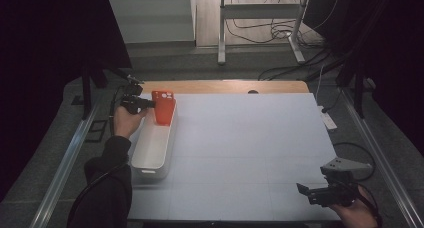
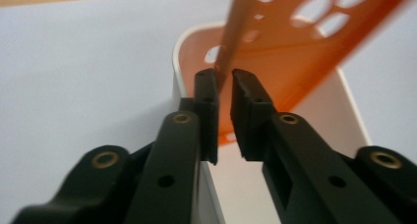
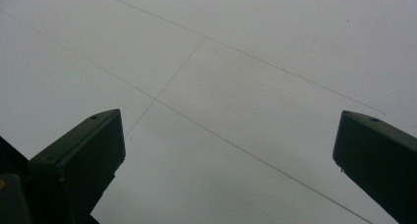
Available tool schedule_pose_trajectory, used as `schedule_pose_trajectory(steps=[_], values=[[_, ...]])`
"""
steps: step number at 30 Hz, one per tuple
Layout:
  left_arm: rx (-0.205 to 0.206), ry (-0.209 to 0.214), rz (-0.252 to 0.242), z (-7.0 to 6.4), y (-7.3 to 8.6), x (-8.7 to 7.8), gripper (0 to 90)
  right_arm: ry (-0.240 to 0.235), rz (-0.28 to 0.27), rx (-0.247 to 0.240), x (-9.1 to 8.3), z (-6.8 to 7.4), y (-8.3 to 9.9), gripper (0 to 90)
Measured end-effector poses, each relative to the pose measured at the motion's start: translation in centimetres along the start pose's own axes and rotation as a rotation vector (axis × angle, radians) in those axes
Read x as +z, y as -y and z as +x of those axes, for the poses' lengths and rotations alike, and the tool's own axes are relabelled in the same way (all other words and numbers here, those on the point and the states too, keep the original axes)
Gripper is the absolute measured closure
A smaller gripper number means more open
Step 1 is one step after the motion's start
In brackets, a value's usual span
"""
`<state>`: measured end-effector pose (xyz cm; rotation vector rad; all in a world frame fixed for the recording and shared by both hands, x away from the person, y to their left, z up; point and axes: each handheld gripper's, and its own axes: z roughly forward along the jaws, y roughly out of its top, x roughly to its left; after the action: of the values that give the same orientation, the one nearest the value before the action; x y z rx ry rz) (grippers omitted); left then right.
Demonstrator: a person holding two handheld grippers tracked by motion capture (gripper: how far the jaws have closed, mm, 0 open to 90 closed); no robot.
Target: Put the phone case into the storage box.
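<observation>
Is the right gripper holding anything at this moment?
No: in the right gripper view the right gripper has its jaws wide apart with nothing but bare table between them.

Orange phone case point(image 1: 163, 107), pierced with round cut-outs, translucent glow at edge. White oblong bin point(image 1: 152, 150), orange tint on inner wall. Table cover point(image 1: 250, 148) pale blue-grey, faint thin seam lines. Both grippers' jaws black; brass-coloured rivets on left gripper point(image 2: 223, 94).
</observation>
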<state>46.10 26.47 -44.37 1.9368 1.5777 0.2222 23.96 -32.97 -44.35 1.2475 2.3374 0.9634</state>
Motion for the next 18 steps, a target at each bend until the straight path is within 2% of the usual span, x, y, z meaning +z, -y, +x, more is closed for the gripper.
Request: schedule_pose_trajectory(steps=[4,8,12,13,15,18], values=[[0.013,0.008,-0.010,-0.07,-0.03,-0.24,70.7,-0.001,-0.002,0.001,0.01,-0.02,0.01,0.0],[0.032,0.019,-0.031,-0.17,0.16,-0.40,59.4,0.000,-0.002,0.002,0.02,-0.02,0.01,0.0],[0.052,0.013,-0.058,-0.20,0.20,-0.57,39.0,0.000,0.001,0.002,0.04,0.00,-0.01,0.0],[0.058,0.014,-0.067,-0.28,0.25,-0.62,39.0,0.000,0.002,0.001,0.05,0.01,-0.01,0.0],[0.077,0.017,-0.073,-0.36,0.30,-0.65,26.1,-0.001,0.002,0.002,0.05,0.00,-0.01,0.0],[0.090,0.024,-0.080,-0.58,0.44,-0.84,14.6,-0.001,0.001,0.002,0.05,-0.03,0.00,0.0]])
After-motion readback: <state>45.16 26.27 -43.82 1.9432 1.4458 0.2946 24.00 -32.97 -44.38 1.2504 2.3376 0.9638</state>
